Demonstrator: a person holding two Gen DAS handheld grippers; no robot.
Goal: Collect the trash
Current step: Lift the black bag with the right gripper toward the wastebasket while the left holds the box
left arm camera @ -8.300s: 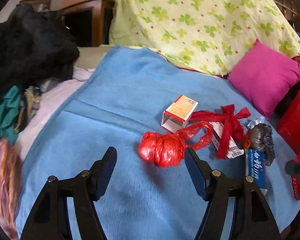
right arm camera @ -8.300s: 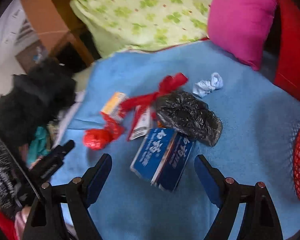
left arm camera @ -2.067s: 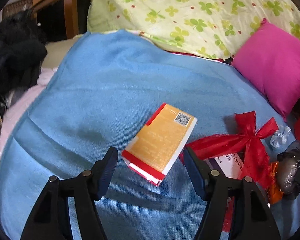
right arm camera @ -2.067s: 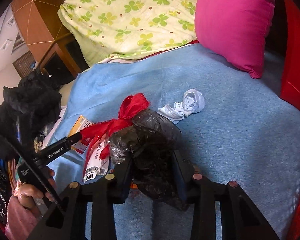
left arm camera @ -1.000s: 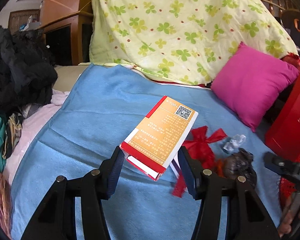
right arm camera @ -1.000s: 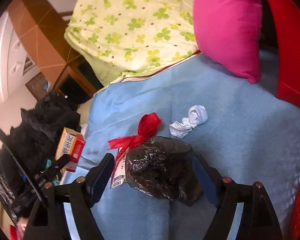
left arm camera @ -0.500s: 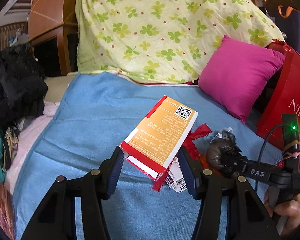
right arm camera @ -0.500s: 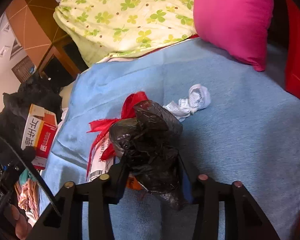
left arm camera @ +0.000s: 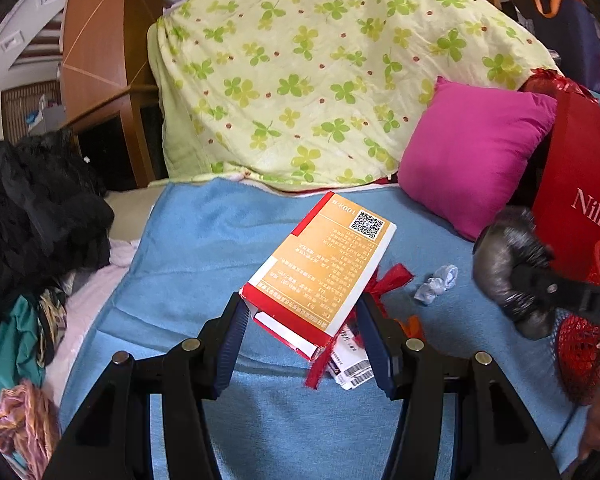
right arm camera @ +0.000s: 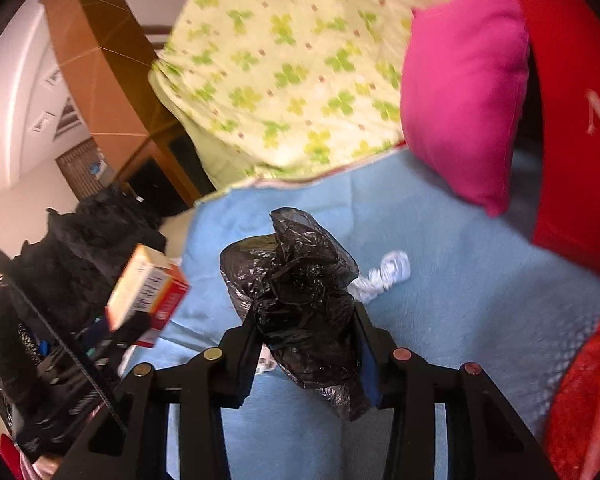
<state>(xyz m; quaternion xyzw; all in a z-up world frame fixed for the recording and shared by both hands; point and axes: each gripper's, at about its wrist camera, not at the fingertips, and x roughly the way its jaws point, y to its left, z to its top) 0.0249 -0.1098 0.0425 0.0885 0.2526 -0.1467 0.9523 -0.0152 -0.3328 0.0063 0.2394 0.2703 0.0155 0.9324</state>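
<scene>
My left gripper [left arm camera: 306,334] is shut on an orange and red carton [left arm camera: 320,272] and holds it above the blue blanket [left arm camera: 204,240]. The carton also shows at the left of the right wrist view [right arm camera: 148,292]. My right gripper [right arm camera: 306,354] is shut on a crumpled black plastic bag [right arm camera: 296,288], lifted off the blanket; the bag shows blurred in the left wrist view [left arm camera: 508,272]. A red ribbon bow [left arm camera: 388,280], a barcoded white packet [left arm camera: 350,364] and a crumpled white wrapper [left arm camera: 438,282] lie on the blanket.
A red mesh basket [left arm camera: 580,356] sits at the right edge. A red bag [left arm camera: 580,200], a magenta pillow [left arm camera: 472,160] and a clover-print quilt [left arm camera: 320,72] stand at the back. Black and mixed clothes [left arm camera: 36,216] pile at the left.
My right gripper has lifted the black bag off the blanket and swung it right toward the red basket. My left gripper has kept the carton raised and shifted slightly.
</scene>
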